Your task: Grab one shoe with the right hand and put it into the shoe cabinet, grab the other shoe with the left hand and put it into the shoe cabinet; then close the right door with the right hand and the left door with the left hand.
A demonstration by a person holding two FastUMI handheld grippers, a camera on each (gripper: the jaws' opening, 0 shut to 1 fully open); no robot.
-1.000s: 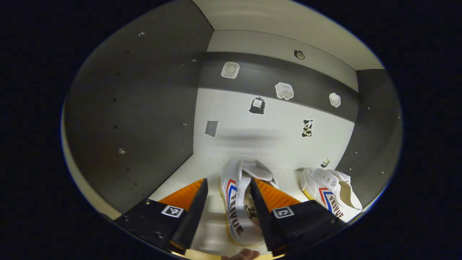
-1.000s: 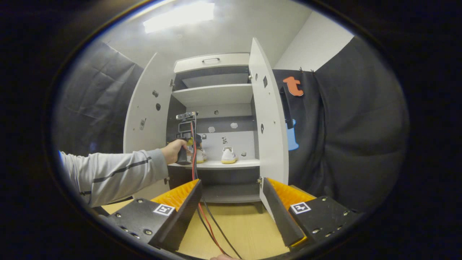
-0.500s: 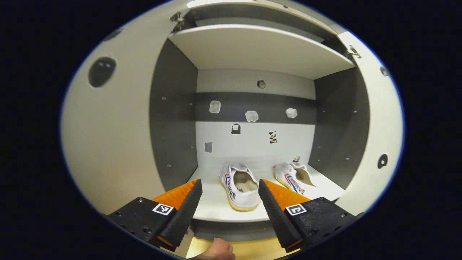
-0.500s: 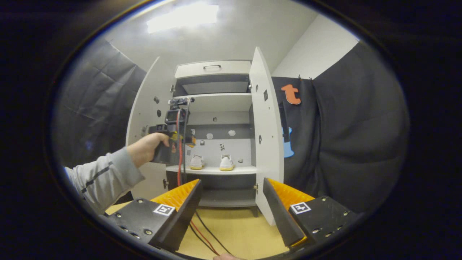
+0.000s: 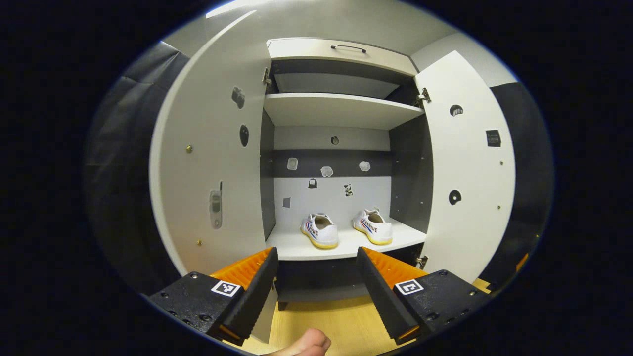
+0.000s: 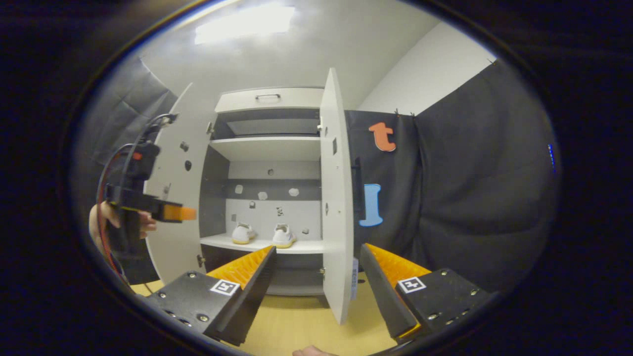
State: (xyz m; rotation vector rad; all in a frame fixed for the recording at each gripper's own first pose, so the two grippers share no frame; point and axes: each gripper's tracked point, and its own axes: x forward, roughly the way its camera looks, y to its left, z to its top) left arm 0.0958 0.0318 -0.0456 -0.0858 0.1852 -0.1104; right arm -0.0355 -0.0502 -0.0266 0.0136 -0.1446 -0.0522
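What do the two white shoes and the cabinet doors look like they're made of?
The two white low-top shoes look like canvas with yellowish rubber soles. The pale flat cabinet doors look like smooth matte laminated board, judging by their even sheen; what lies underneath is unclear.

I see the white shelf (image 5: 296, 249) in the cabinet w/ two white shoes on it, side by side, heels toward me: left shoe (image 5: 320, 231) nearer the front edge, right shoe (image 5: 373, 227) just beside it, apart. Wood floor (image 5: 341, 321) below the cabinet.
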